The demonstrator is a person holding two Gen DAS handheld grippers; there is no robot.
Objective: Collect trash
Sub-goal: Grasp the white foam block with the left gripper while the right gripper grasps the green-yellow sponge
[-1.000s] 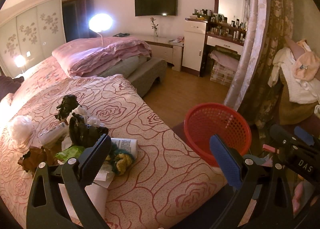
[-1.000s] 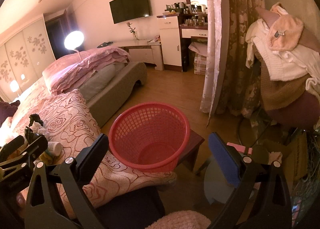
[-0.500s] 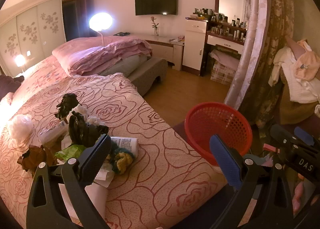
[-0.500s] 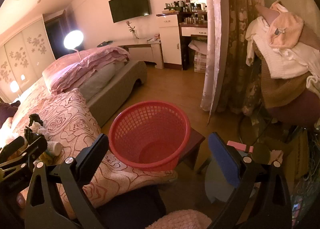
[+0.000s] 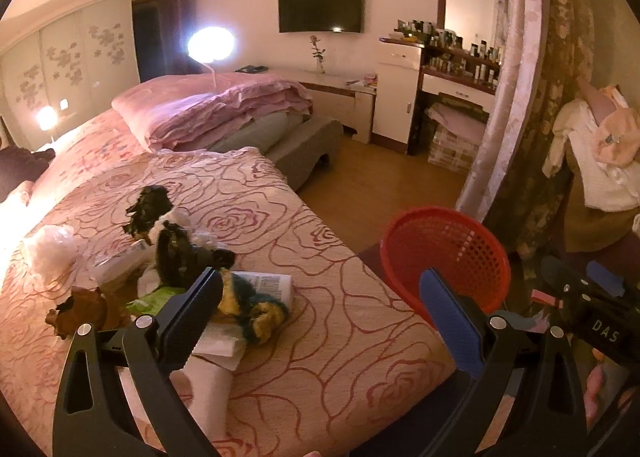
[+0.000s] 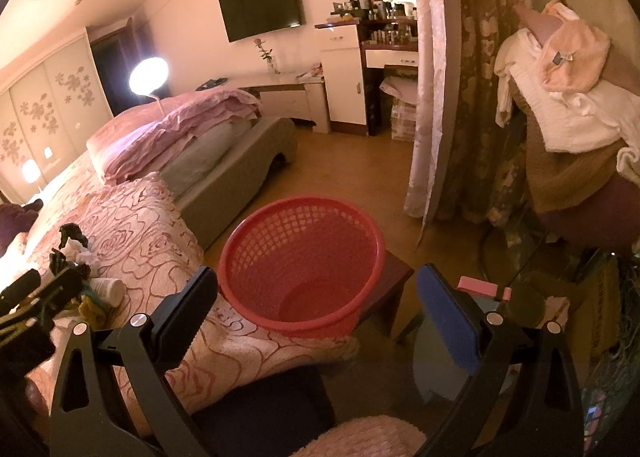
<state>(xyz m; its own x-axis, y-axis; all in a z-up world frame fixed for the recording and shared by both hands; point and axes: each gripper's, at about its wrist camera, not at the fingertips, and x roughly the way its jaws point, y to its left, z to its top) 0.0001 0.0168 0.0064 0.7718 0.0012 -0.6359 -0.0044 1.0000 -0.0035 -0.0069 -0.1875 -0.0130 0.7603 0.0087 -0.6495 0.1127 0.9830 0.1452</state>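
**Lining up the first grab from the trash pile on the bed**

The left gripper is hanging wide apart and holding nothing, low in the left wrist frame, just short of the trash pile lying at centre left on the rose-patterned bedspread. The pile is mixing dark crumpled wrappers, a yellow-and-teal wad, a green packet and white paper. The right gripper is also spread wide and carrying nothing, framing the red mesh basket at the middle of the right wrist view; the basket is sitting on a dark stool just beside the bed's corner and looks empty. A good approach would be taking the nearest loose piece, probably the wad, closing on its bulk rather than on the paper beneath, so nothing is dragging along
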